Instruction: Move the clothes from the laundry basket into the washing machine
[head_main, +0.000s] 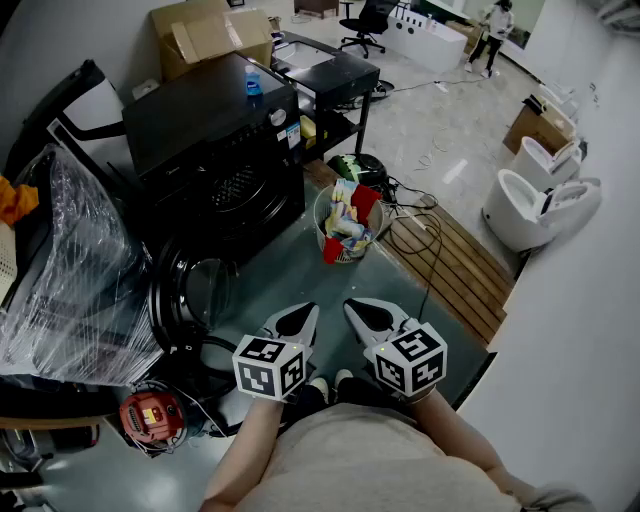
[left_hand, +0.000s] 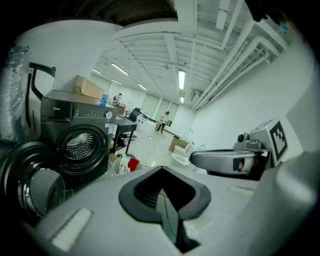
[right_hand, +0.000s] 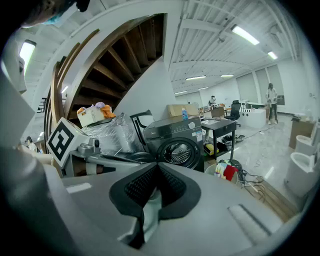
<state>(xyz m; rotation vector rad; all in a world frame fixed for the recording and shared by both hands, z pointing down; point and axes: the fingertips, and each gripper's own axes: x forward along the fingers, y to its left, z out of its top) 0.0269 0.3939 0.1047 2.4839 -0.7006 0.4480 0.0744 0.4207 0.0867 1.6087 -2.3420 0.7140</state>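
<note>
The black washing machine (head_main: 215, 150) stands at the left with its round door (head_main: 195, 290) swung open; its drum shows in the left gripper view (left_hand: 80, 142) and in the right gripper view (right_hand: 177, 150). A round laundry basket (head_main: 322, 205) holding colourful clothes (head_main: 348, 218) sits on the floor just right of the machine. My left gripper (head_main: 308, 312) and right gripper (head_main: 352, 306) hang side by side near my body, well short of the basket. Both are shut with nothing in them. The basket looks small and far in both gripper views (left_hand: 125, 164) (right_hand: 225, 170).
A plastic-wrapped bundle (head_main: 70, 280) and a red tool (head_main: 150, 415) lie at the left. Behind the machine are cardboard boxes (head_main: 210, 30) and a black table (head_main: 325, 75). Cables (head_main: 415, 230), a wooden slatted platform (head_main: 455, 265) and white toilets (head_main: 530, 205) are at the right. A person (head_main: 495, 30) stands far off.
</note>
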